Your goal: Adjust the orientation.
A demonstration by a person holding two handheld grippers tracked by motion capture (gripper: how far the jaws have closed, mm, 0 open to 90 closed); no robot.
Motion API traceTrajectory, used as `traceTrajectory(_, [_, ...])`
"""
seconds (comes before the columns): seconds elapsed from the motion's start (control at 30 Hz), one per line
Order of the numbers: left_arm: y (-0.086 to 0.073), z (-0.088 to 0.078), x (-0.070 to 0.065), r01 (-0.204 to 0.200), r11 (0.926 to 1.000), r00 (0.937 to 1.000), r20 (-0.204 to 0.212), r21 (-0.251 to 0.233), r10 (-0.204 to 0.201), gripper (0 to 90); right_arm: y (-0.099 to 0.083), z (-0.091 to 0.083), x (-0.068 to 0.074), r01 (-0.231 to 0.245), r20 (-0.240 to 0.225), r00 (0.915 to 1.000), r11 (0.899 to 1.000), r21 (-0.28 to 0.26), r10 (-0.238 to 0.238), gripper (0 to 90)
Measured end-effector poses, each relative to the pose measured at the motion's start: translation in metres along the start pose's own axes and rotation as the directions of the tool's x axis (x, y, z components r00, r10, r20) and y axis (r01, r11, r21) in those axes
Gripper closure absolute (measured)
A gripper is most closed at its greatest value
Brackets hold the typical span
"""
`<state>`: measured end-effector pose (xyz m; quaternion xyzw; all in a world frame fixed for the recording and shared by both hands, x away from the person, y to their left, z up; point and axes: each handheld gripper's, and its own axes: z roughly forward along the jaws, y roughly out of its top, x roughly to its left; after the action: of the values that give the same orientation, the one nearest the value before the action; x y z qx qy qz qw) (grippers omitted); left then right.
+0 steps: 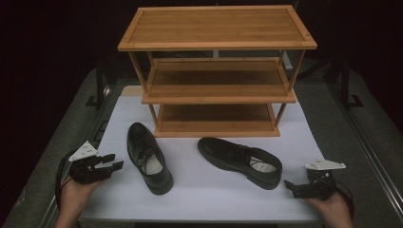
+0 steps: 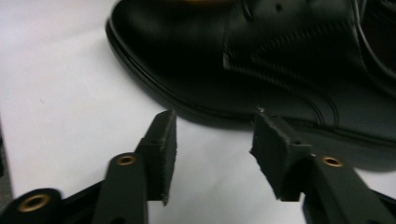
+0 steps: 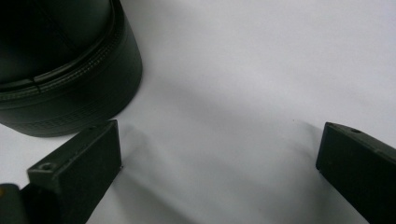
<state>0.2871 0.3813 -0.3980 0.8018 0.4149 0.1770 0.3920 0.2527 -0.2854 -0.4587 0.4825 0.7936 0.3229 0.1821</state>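
Two black leather lace-up shoes lie on a white sheet (image 1: 209, 199). One shoe (image 1: 148, 156) lies at the left with its heel toward me. The other shoe (image 1: 240, 161) lies at the right, its heel pointing right. My left gripper (image 1: 111, 161) is held just left of the left shoe, jaws apart and nothing between them. In the left gripper view its gripper (image 2: 215, 140) points at that shoe's side (image 2: 261, 60), a little short of the sole. My right gripper (image 1: 291, 189) sits open just right of the right shoe's heel. In the right gripper view its gripper (image 3: 219, 149) spans bare sheet, with the heel (image 3: 60, 70) beside one jaw.
A three-tier bamboo shoe rack (image 1: 216, 71) stands at the back of the sheet, all of its shelves bare. Grey table surface (image 1: 347, 137) flanks the sheet on both sides, with dark stands at the far corners. The sheet's front edge is close to my hands.
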Motion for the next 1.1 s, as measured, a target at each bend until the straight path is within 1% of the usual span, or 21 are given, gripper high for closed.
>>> traceTrajectory(0.03, [0.003,0.000,0.001,-0.001,1.0000,1.0000,-0.007,-0.002,0.001,56.0,0.000,0.000,0.000,0.000,0.000,1.0000,1.000,0.000,0.000,0.0])
traceTrajectory(0.13, [0.015,0.001,0.006,0.002,1.0000,0.9999,-0.012,0.004,-0.002,63.8,0.000,0.000,0.000,0.000,0.000,1.0000,1.000,0.000,0.000,0.0])
traceTrajectory(0.17, [0.019,0.002,0.008,0.001,1.0000,1.0000,-0.008,0.005,-0.001,68.1,0.000,0.000,0.000,-0.002,0.000,1.0000,1.000,0.000,0.002,0.0])
traceTrajectory(0.23, [0.027,0.004,0.013,-0.005,0.9998,0.9999,-0.011,0.019,0.005,73.9,0.000,0.000,0.000,0.001,0.000,1.0000,1.000,0.000,-0.001,0.0])
traceTrajectory(0.3, [0.036,0.006,0.017,-0.019,0.9997,0.9995,-0.023,0.018,0.019,83.3,0.000,0.000,0.000,0.000,0.000,1.0000,1.000,-0.002,0.000,0.0])
traceTrajectory(0.37, [0.045,0.009,0.022,-0.015,0.9998,0.9995,-0.029,0.016,0.016,90.0,0.000,0.000,0.000,-0.001,-0.001,1.0000,1.000,-0.002,0.001,0.0])
traceTrajectory(0.47, [0.057,0.016,0.031,-0.006,0.9996,0.9993,-0.036,0.026,0.007,90.0,0.000,0.000,0.000,-0.001,-0.001,1.0000,1.000,-0.002,0.001,0.0])
traceTrajectory(0.57, [0.067,0.025,0.041,0.000,0.9998,0.9987,-0.052,0.022,0.001,90.0,0.000,0.000,0.000,-0.001,-0.001,1.0000,1.000,-0.002,0.001,0.0])
traceTrajectory(0.63, [0.073,0.032,0.048,0.008,0.9998,0.9985,-0.055,0.019,-0.007,90.0,0.000,0.000,0.000,-0.001,-0.002,1.0000,1.000,-0.002,0.001,0.0])
traceTrajectory(0.7, [0.079,0.040,0.054,0.009,0.9998,0.9982,-0.060,0.020,-0.008,90.0,0.000,0.000,0.000,-0.001,-0.002,1.0000,1.000,-0.002,0.001,0.0])
traceTrajectory(0.77, [0.085,0.049,0.060,0.006,0.9997,0.9984,-0.057,0.023,-0.005,90.0,0.000,0.000,0.000,-0.001,-0.001,1.0000,1.000,-0.002,0.001,0.0])
traceTrajectory(0.83, [0.090,0.059,0.068,-0.003,0.9996,0.9984,-0.057,0.029,0.005,90.0,0.000,0.000,0.000,-0.001,-0.002,1.0000,1.000,-0.003,0.001,0.0])
traceTrajectory(0.93, [0.092,0.073,0.076,0.006,0.9992,0.9976,-0.069,0.039,-0.004,90.0,0.000,0.000,0.000,-0.002,-0.003,1.0000,1.000,-0.003,0.002,0.0])
traceTrajectory(1.0, [0.094,0.083,0.081,0.009,0.9984,0.9968,-0.080,0.057,-0.005,90.0,0.000,0.000,0.000,-0.003,-0.003,1.0000,1.000,-0.003,0.003,0.0])
traceTrajectory(1.1, [0.092,0.096,0.088,0.032,0.9977,0.9959,-0.087,0.060,-0.027,90.0,0.000,0.000,0.000,-0.004,-0.004,1.0000,1.000,-0.004,0.004,0.0])
